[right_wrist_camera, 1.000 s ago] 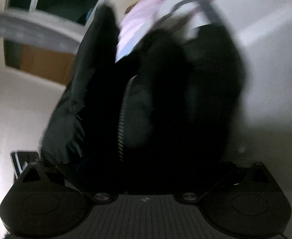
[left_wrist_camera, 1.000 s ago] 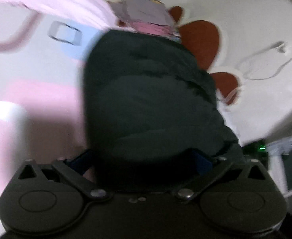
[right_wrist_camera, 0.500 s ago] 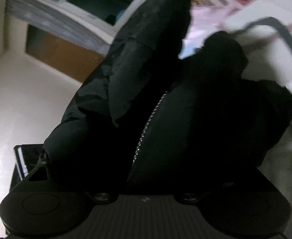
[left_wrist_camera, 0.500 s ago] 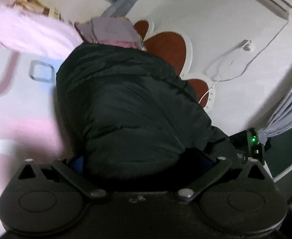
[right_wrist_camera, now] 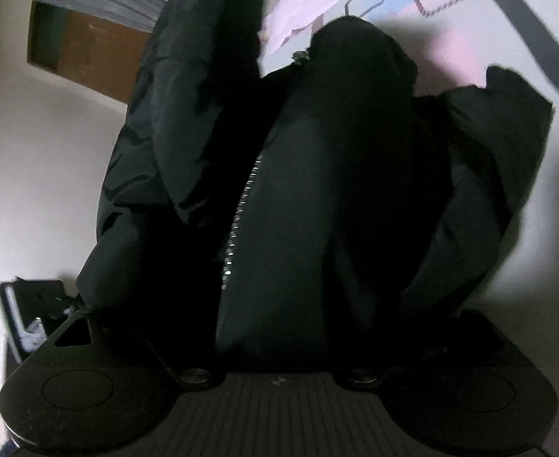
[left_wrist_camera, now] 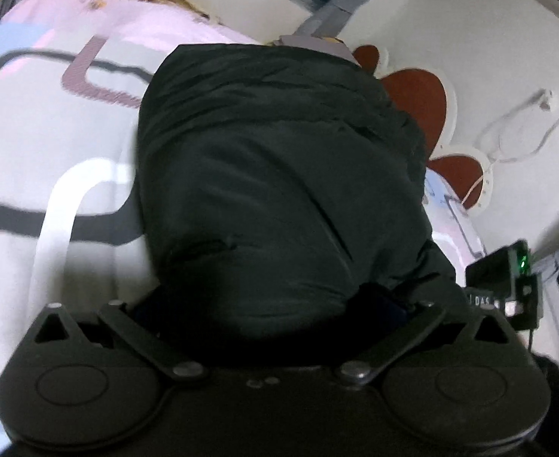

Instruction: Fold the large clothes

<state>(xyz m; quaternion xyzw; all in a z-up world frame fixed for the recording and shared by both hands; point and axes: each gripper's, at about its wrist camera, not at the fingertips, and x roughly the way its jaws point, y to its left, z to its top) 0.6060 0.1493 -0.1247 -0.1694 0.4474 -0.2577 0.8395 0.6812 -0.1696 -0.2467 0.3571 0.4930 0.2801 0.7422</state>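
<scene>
A black puffy jacket [left_wrist_camera: 279, 175] fills the middle of the left wrist view. It hangs bunched over a patterned bed cover [left_wrist_camera: 51, 133]. My left gripper [left_wrist_camera: 268, 304] is shut on the jacket's near edge, and the cloth hides its fingertips. In the right wrist view the same jacket [right_wrist_camera: 317, 190] shows its silver zipper [right_wrist_camera: 237, 224] running up the middle. A sleeve [right_wrist_camera: 203, 57] trails away at the upper left. My right gripper [right_wrist_camera: 279, 323] is shut on a thick fold of the jacket, its fingers buried in the fabric.
A pink blanket [left_wrist_camera: 127, 19] lies at the far end of the bed. A white headboard with brown shapes [left_wrist_camera: 416, 91] and a white cable [left_wrist_camera: 519, 129] are on the right. A black device with a green light [left_wrist_camera: 508, 278] sits close by. Pale floor [right_wrist_camera: 32, 152], a brown door [right_wrist_camera: 89, 53] and a black case [right_wrist_camera: 32, 312] lie to the left.
Both grippers have swept sideways across the bed with the jacket still in them. The background has slid past, and the sleeve in the right wrist view has swung out.
</scene>
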